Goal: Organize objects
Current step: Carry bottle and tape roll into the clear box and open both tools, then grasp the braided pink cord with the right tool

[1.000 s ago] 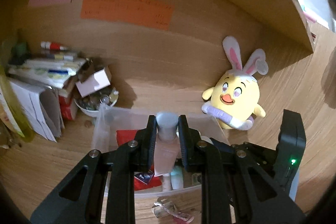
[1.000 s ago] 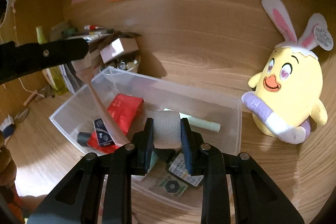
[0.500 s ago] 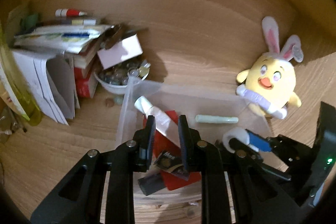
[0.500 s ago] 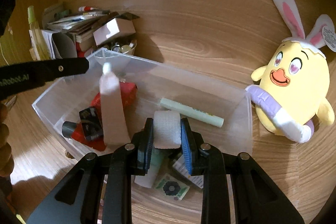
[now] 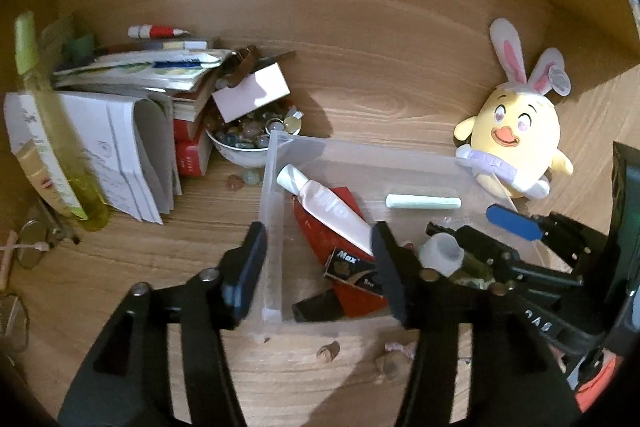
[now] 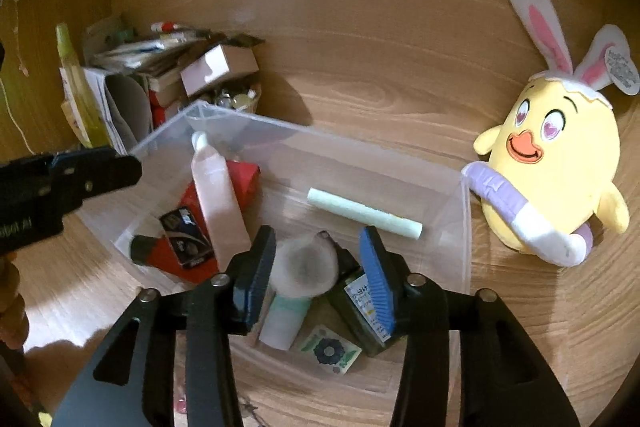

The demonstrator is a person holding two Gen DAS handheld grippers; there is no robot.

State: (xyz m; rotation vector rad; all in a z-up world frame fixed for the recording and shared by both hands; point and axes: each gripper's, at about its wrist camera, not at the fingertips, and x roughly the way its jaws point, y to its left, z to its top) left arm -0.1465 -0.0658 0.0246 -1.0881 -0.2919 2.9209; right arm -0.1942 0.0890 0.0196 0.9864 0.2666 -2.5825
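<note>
A clear plastic bin (image 5: 362, 149) (image 6: 320, 135) stands on the wooden surface. In it lie a pink tube (image 5: 332, 211) (image 6: 218, 195), a red box (image 5: 320, 231), a black staples box (image 6: 186, 237) and a pale green stick (image 6: 362, 213). My left gripper (image 5: 318, 269) hangs over the bin's left wall, its jaws opening, with nothing held. My right gripper (image 6: 318, 279) is over the bin's near end, its jaws opening. A white roll (image 6: 306, 269) sits loose between them, with a gap at the right pad.
A yellow chick plush (image 5: 516, 135) (image 6: 556, 163) with rabbit ears sits right of the bin. Left of it are a bowl of glass pebbles (image 5: 248, 143), a small pink box (image 5: 250, 93), stacked books and papers (image 5: 132, 131) and a yellow-green bottle (image 5: 52, 123). Scraps (image 5: 394, 357) lie in front.
My left gripper sank, let go of the pink tube, which now lies in the bin, and spread its jaws. My right jaws parted from the white roll.
</note>
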